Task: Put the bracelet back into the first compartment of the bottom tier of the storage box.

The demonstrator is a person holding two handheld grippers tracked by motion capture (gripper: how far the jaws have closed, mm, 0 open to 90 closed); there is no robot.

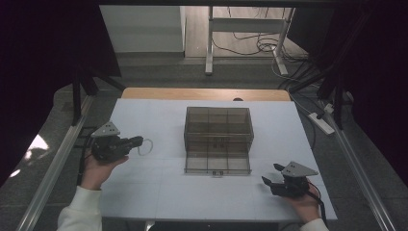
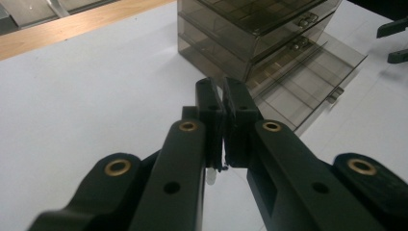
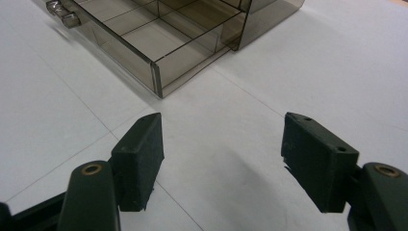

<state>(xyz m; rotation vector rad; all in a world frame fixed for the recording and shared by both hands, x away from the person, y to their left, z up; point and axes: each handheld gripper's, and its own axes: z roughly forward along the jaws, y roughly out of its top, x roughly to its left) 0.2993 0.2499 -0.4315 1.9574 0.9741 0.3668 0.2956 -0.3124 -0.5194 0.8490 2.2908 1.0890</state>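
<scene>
High view, item one: the smoky translucent plastic drawer cabinet (image 1: 219, 132) is sitting mid-table with its bottom drawer (image 1: 217, 164) already pulled out. I am holding the left gripper (image 1: 137, 141) pinched on a thin white loop (image 1: 146, 146), left of the cabinet. The right gripper (image 1: 270, 180) is idling spread wide, empty, near the drawer's corner. I judge depositing the loop is remaining
</scene>
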